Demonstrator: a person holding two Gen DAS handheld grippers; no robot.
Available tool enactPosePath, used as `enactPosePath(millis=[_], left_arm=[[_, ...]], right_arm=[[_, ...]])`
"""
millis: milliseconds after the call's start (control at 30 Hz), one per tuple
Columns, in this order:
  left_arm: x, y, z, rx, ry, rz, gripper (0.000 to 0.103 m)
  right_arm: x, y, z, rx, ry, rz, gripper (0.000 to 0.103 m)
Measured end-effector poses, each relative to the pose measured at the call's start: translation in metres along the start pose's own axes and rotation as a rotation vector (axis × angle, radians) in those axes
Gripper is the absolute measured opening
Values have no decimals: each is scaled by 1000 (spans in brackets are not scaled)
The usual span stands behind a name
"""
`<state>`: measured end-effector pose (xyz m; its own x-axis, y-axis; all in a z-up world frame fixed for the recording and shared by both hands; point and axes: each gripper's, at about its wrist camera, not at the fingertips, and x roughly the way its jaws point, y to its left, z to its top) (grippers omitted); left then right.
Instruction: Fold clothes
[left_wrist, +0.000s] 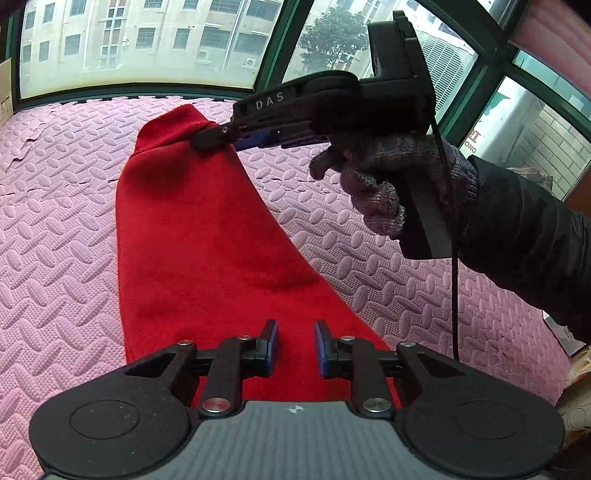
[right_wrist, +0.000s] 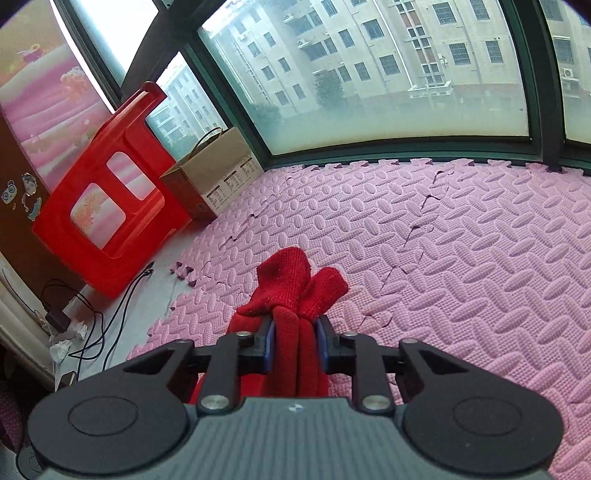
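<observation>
A red knitted garment (left_wrist: 192, 236) lies stretched out on the pink foam mat (left_wrist: 55, 221), its narrow ribbed end far from me. My left gripper (left_wrist: 295, 345) is open, its blue pads just above the garment's near end, holding nothing. My right gripper (left_wrist: 212, 142), held by a gloved hand, is shut on the garment's far ribbed end. In the right wrist view the right gripper (right_wrist: 294, 341) pinches a bunched fold of the red garment (right_wrist: 295, 284) between its blue pads, lifted above the mat (right_wrist: 461, 258).
A red plastic stool (right_wrist: 110, 199) lies tipped at the mat's left edge beside a cardboard box (right_wrist: 218, 177). Black cables (right_wrist: 92, 321) and crumpled tissue lie on bare floor there. Green-framed windows (left_wrist: 140, 40) bound the mat's far side.
</observation>
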<state>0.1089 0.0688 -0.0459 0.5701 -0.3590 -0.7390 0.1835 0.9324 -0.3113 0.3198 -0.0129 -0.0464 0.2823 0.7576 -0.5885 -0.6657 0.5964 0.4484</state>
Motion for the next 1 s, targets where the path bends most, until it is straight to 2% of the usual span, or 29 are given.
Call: enactPosePath(millis=[200,567,700,900,1000], left_arm=[[12,1,5,-6,-5,2,23],[-23,44,-19,-141,-61,79,20],[-35,49,-25,-142,-77,99,20],[-44,53,-35,-116,-88,116,20],[-52,53,-37,-112,-103,118,20]], right_arm=[[-16,13,0,-34,-31,27,20],[-70,48,-14,-127,-87,92,19],[-95,62,-25,-168,-104,122,18],[-131,90,-48,-286,-114,162,18],[-155,113,-73,-396,-116,175,18]])
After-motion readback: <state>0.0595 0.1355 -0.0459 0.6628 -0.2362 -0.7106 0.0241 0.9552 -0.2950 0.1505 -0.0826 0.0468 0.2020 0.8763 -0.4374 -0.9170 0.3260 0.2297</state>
